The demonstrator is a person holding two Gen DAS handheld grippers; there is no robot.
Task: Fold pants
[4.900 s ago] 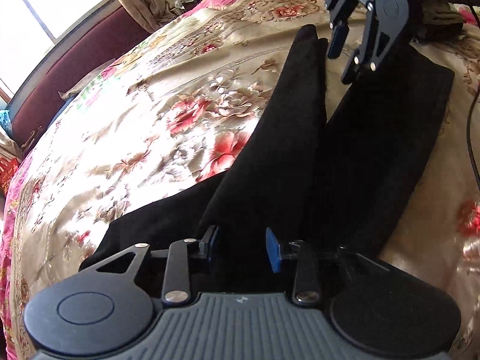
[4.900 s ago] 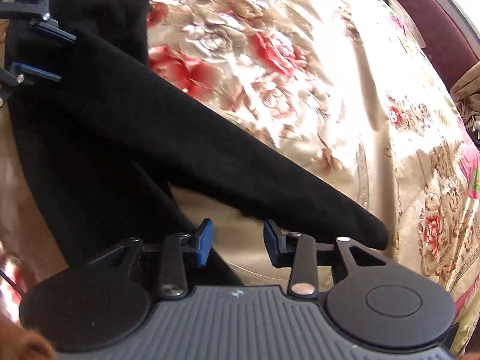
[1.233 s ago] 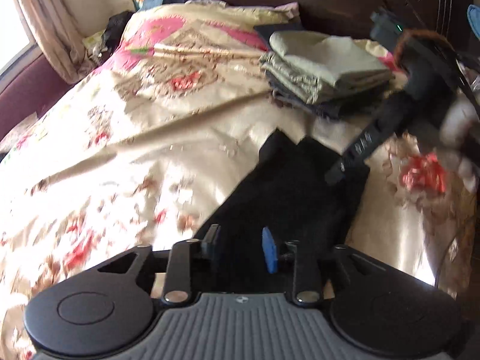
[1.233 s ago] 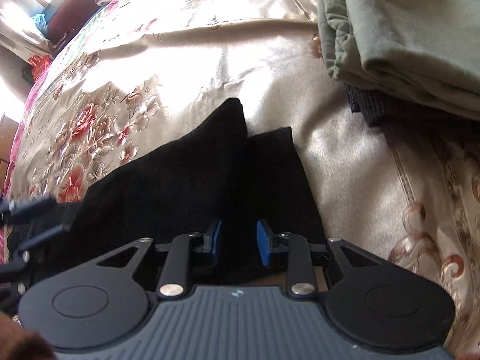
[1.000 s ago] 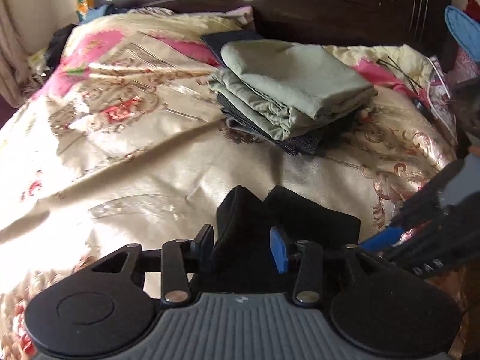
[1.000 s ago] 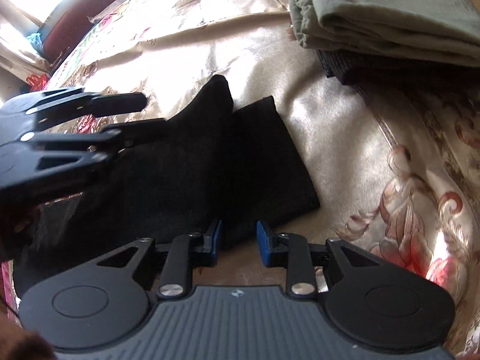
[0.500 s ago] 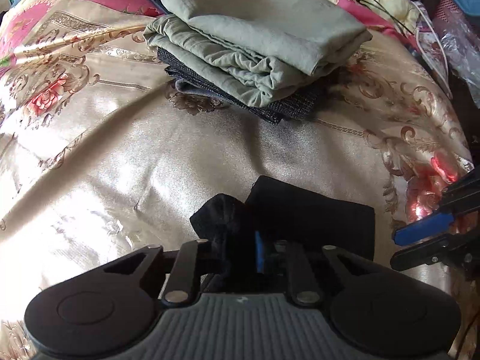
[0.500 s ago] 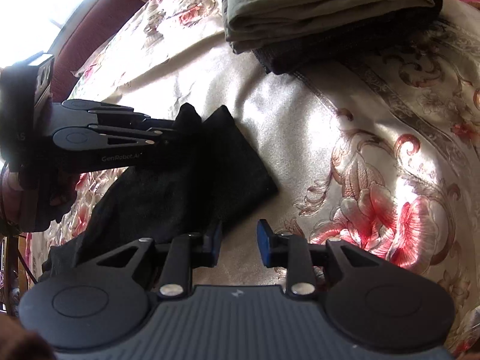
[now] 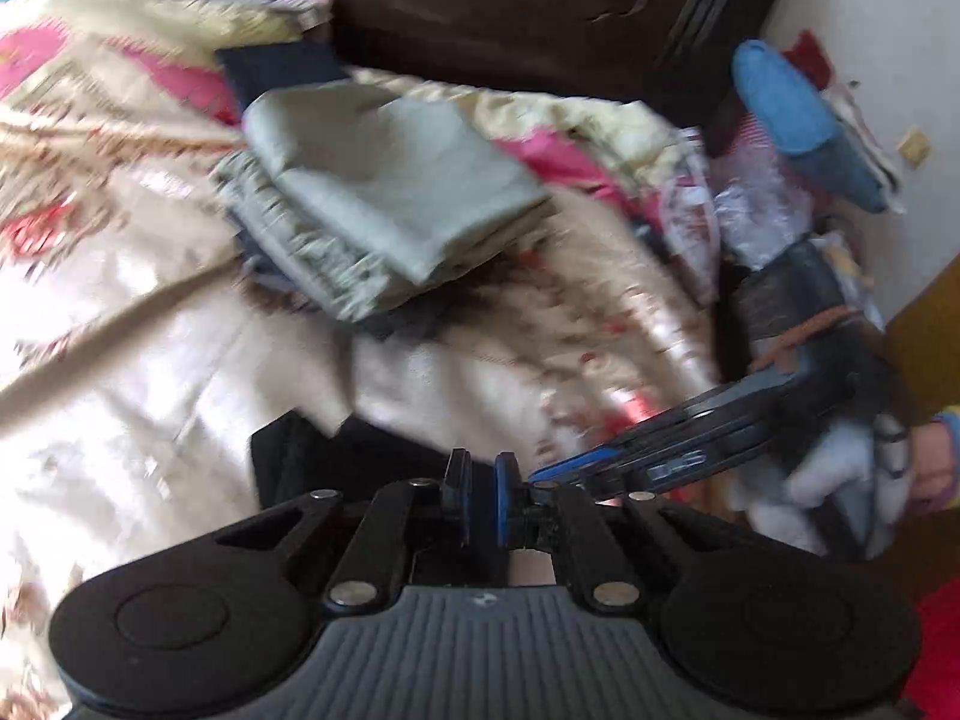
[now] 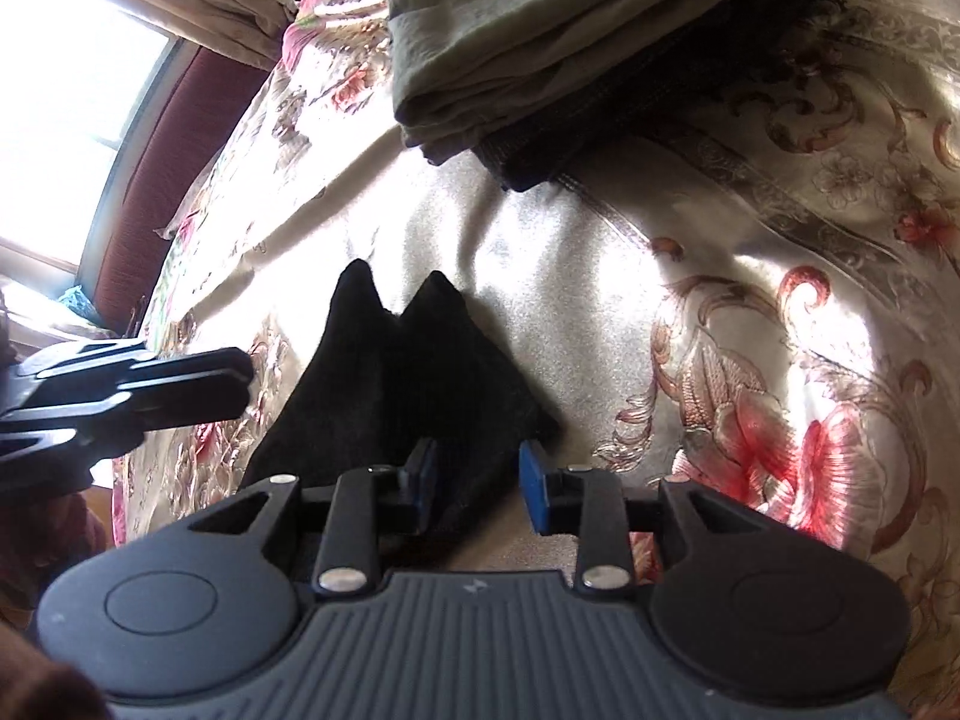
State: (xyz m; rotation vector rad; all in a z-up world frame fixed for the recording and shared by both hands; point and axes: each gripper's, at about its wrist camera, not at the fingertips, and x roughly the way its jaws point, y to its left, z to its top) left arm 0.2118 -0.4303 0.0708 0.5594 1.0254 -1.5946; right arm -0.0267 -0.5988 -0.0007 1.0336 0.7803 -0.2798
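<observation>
The black pants (image 10: pixel 414 372) lie on the floral bedspread with both leg ends pointing toward the headboard; they also show in the left wrist view (image 9: pixel 312 456). My left gripper (image 9: pixel 482 498) is nearly shut, its blue pads close together over the leg ends; whether cloth is pinched between them is hidden. It also shows at the left of the right wrist view (image 10: pixel 240 384). My right gripper (image 10: pixel 477 483) is open over the near edge of the right leg end. It reaches in from the right of the left wrist view (image 9: pixel 576 468).
A stack of folded olive and dark clothes (image 9: pixel 384 210) lies on the bed near the dark wooden headboard (image 9: pixel 480 12); it also shows in the right wrist view (image 10: pixel 570 18). Bags and clutter (image 9: pixel 780 180) sit at the bed's right side. A window (image 10: pixel 66 102) is at the left.
My left gripper has lifted and swung; its view is blurred and the bunched leg end no longer sits between the pads. My right gripper has opened wider and moved closer to the leg ends.
</observation>
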